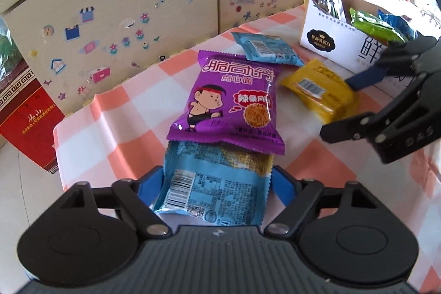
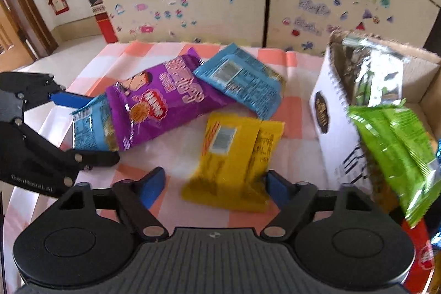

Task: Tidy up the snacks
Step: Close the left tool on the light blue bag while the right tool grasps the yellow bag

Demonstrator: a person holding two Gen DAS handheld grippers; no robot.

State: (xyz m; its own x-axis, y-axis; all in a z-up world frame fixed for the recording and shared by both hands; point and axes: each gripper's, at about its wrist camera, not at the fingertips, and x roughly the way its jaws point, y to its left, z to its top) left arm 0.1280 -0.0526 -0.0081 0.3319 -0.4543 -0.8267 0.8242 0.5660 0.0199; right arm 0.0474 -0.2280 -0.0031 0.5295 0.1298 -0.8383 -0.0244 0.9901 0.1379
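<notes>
**Both Grippers Close In on Loose Snack Packets**

Nearest the left wrist camera, the left gripper [image 1: 217, 183] has its blue pads set wide on either side of a blue packet [image 1: 212, 183] lying flat on the checked tablecloth [image 1: 110, 112]; the pads look to be beside the wrapper's edges, but whether they press it cannot be told. The packet's far end is tucked under a purple noodle-snack bag [image 1: 231, 98], so lifting it would likely drag that bag along.

To the right, the right gripper [image 2: 213, 183] is likewise spread wide, straddling the near end of a yellow packet [image 2: 237, 156]. Its right pad sits just beside the wrapper's edge, while the left pad stands apart from it, a stance that suggests a grasp being lined up rather than made.

Farther back, a second blue packet [image 2: 242, 79] lies face down, one corner overlapping the purple bag.

At the far right stands the white cardboard box [image 2: 330, 123], open-topped and already holding a green bag [image 2: 397, 145] and a silver foil pack [image 2: 377, 73], apparently the destination for the four packets left on the table.
</notes>
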